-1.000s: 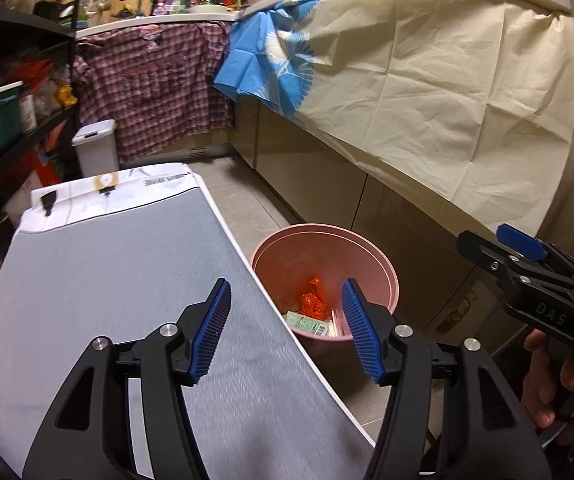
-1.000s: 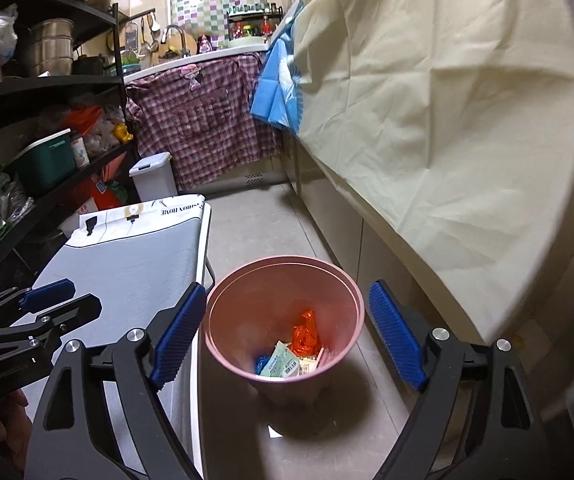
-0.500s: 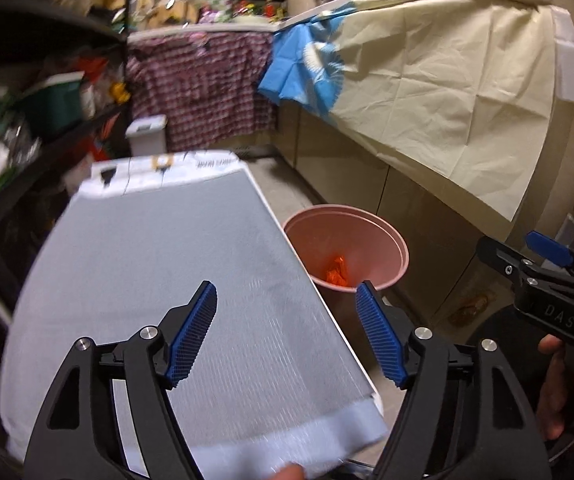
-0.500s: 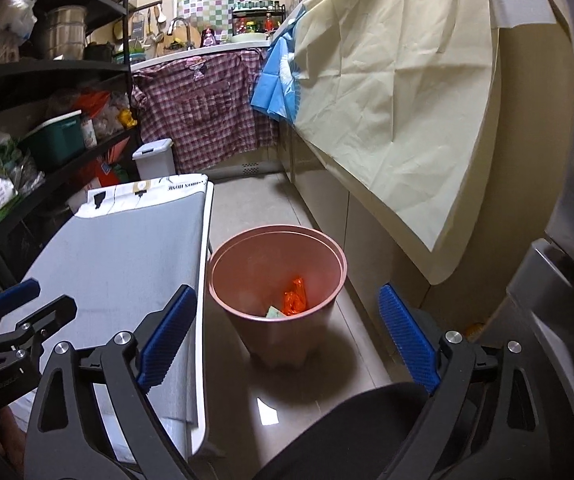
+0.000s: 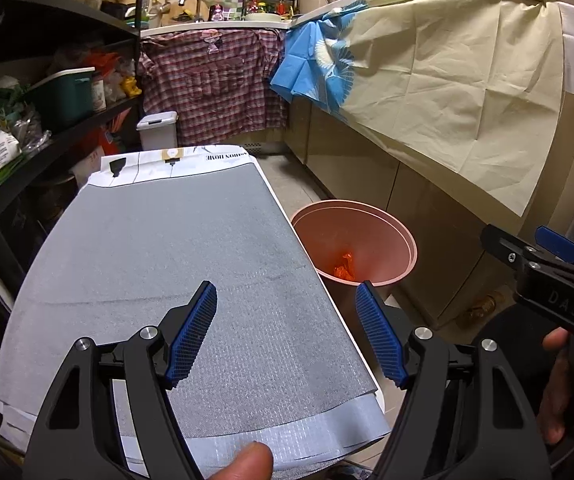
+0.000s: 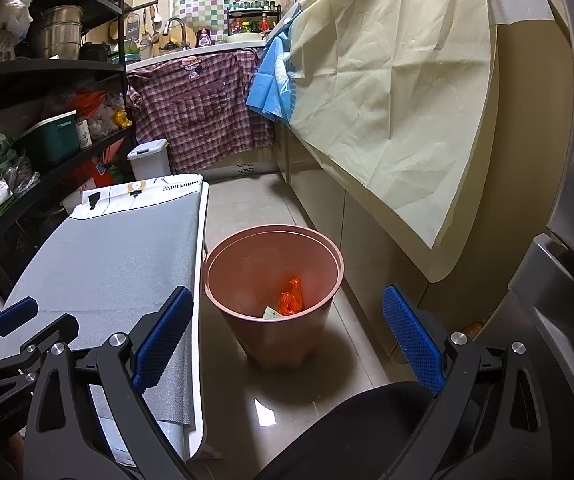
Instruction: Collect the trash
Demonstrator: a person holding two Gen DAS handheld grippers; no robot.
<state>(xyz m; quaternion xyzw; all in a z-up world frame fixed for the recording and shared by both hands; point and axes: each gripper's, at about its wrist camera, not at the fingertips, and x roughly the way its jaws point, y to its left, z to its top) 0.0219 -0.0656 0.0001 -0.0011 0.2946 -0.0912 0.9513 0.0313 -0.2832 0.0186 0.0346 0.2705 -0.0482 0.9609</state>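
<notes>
Both grippers are drawing back from the pink bin (image 6: 273, 304), which is now sitting farther off in each wrist view. The left gripper (image 5: 287, 336) is now hovering over the near end of the grey worktop (image 5: 159, 264), its empty jaws having just been opening wider. The right gripper (image 6: 287, 340) jaws have been spreading too, nothing between them. A fingertip (image 5: 249, 462) is now showing at the near edge.

Kitchen clutter I can see around the work area

A grey-covered ironing board (image 5: 175, 264) fills my left side; past its far end a small white lidded bin (image 6: 149, 158) stands near a plaid shirt (image 6: 199, 108) hanging from the counter, with blue cloth (image 5: 315, 64) and a cream sheet (image 6: 387, 100) draped along the right-hand cabinets, dark shelves (image 6: 47, 68) to the left
</notes>
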